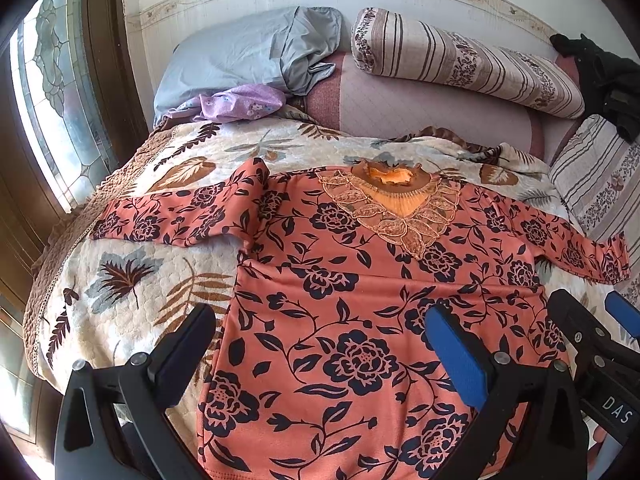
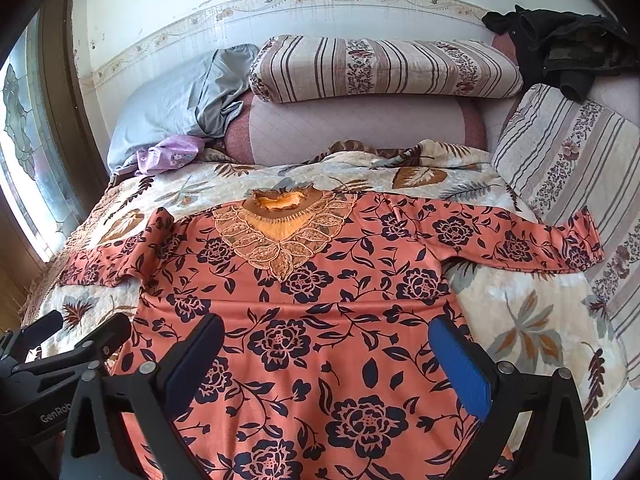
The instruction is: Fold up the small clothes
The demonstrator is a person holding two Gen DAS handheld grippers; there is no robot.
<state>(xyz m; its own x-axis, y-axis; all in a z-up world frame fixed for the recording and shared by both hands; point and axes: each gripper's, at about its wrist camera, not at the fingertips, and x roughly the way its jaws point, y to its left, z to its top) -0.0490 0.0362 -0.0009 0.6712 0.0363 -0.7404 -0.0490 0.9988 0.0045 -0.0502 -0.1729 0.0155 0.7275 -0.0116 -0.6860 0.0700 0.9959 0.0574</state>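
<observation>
A salmon blouse (image 1: 352,280) with dark flowers and a lace collar (image 1: 400,208) lies flat on the bed, front up, neck toward the pillows. Both sleeves are spread out: one (image 1: 168,216) to the left, one (image 1: 580,252) to the right. My left gripper (image 1: 320,320) hovers open over the blouse's lower left part, nothing between its fingers. The right gripper (image 1: 588,308) shows beside it at the right edge. In the right wrist view the blouse (image 2: 320,288) fills the middle. There my right gripper (image 2: 328,330) stands open over the lower body, with the left gripper (image 2: 82,326) at its left.
A leaf-print quilt (image 1: 140,280) covers the bed; its left edge drops off by a stained-glass window (image 1: 52,100). Behind lie a grey pillow (image 1: 248,52), a purple cloth (image 1: 240,102), a striped bolster (image 1: 460,60) and a black garment (image 2: 560,44). A striped cushion (image 2: 568,168) stands at right.
</observation>
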